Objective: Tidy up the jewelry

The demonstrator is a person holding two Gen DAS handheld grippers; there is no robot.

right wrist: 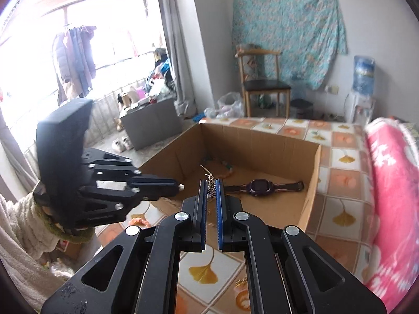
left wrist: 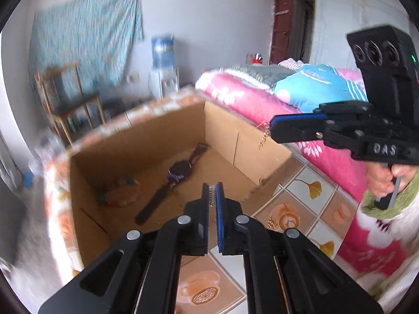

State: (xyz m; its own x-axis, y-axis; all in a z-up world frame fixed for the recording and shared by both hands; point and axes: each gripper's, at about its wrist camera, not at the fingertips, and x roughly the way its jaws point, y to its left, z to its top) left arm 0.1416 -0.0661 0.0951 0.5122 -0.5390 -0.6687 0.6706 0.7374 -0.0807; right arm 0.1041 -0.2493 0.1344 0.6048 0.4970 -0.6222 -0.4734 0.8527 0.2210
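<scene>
My left gripper (left wrist: 212, 186) is shut on a small silvery piece (left wrist: 211, 194), raised above the near rim of an open cardboard box (left wrist: 230, 130). It enters the right wrist view from the left (right wrist: 178, 184). My right gripper (right wrist: 211, 183) is shut on a small gold earring (right wrist: 210, 189), whose hook sticks out past the tips. In the left wrist view it comes in from the right (left wrist: 272, 128), with the earring (left wrist: 263, 138) dangling over the box's right wall. Inside the box (right wrist: 262, 136) lie a purple watch (right wrist: 258, 185) (left wrist: 180, 172) and a beaded bracelet (right wrist: 225, 168) (left wrist: 123, 196).
The box stands on a tablecloth (right wrist: 343, 157) with an orange and ginkgo-leaf pattern. A gold chain (left wrist: 271, 223) (right wrist: 241, 282) lies on it near the box's front corner. A pink blanket (right wrist: 387, 183) borders the right side. A wooden chair (right wrist: 264, 83) and a water dispenser (right wrist: 362, 78) stand behind.
</scene>
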